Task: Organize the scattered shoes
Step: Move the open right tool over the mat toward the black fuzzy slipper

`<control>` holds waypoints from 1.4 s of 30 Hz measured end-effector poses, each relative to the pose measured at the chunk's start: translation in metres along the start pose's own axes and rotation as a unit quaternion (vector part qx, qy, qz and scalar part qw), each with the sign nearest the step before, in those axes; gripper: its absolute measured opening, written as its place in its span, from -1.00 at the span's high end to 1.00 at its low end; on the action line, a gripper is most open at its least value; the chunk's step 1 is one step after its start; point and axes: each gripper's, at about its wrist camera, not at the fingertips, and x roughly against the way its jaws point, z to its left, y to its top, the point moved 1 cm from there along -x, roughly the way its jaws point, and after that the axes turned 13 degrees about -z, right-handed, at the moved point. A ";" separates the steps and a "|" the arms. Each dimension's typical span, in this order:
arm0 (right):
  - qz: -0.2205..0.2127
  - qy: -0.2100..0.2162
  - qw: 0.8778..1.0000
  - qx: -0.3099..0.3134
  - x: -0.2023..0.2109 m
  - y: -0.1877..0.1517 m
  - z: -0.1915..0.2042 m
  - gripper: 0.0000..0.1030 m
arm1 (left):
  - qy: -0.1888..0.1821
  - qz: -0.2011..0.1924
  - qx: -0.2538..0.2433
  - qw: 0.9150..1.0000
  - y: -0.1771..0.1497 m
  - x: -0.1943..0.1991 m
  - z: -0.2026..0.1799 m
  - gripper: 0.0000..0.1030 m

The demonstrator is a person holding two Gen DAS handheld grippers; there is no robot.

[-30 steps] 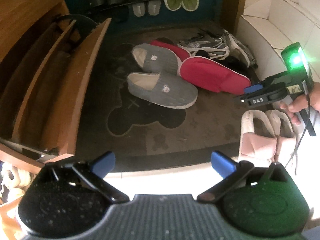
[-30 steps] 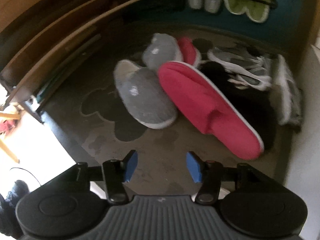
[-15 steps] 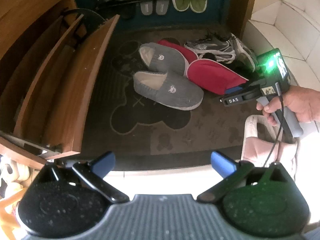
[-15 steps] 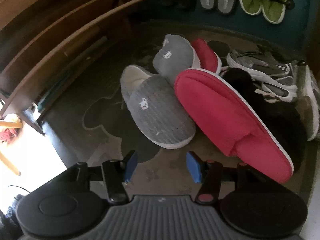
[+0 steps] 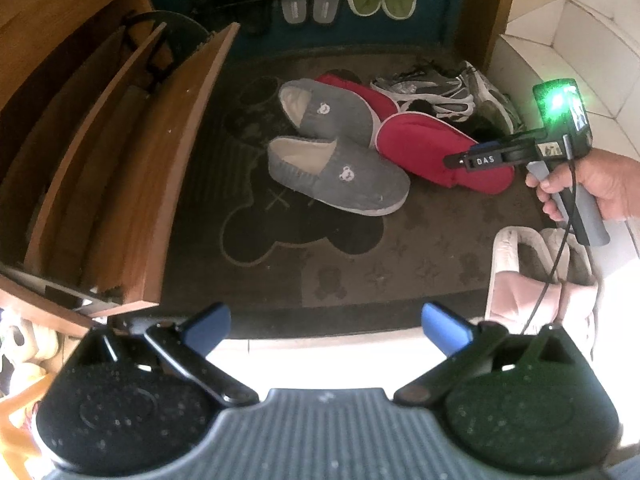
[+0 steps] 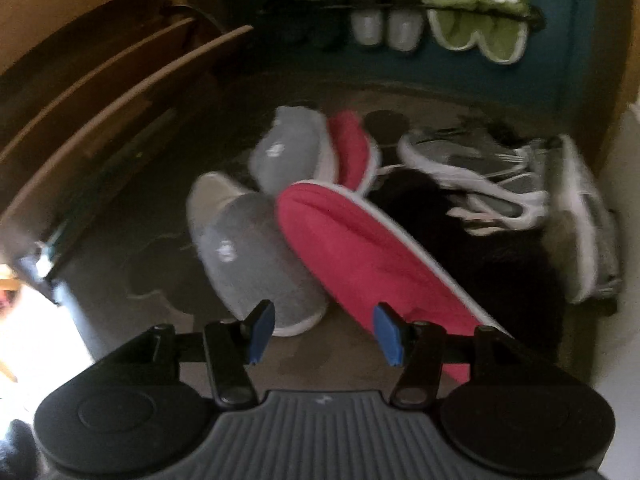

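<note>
**Inspector:** Start at the tongs. The right gripper (image 6: 323, 330) has its jaws apart and empty; it sits low in the right wrist frame, just above the toes of the near grey slipper (image 6: 256, 264) and the near red slipper (image 6: 360, 264). That frame is blurred.

**Assistant:** And the left?

**Inspector:** The left gripper (image 5: 324, 330) is spread wide and holds nothing. It hangs at the bottom of its frame over the mat (image 5: 400, 264) edge, well apart from the pile.

**Assistant:** Where do the shoes lie?

**Inspector:** Mid-frame on the mat: two grey slippers, the far grey slipper (image 5: 332, 114) touching the near one; two red slippers to their right, overlapping; trainers (image 5: 444, 94) upper right; a pink pair (image 5: 528, 292) lower right. A wooden rack (image 5: 132, 168) stands at left.

**Assistant:** Risks?

**Inspector:** My judgement: the grey and red toes touch, so a close there may catch both or shove one aside. A soft slipper pinched by the toe alone may droop and slip. The cable (image 5: 560, 248) trails over the pink pair and could snag.
</note>
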 end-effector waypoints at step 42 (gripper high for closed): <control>-0.088 -0.189 0.946 -0.247 -0.053 -0.004 -0.124 -0.07 | -0.006 0.006 -0.070 0.998 -0.007 -0.023 -0.021 -0.99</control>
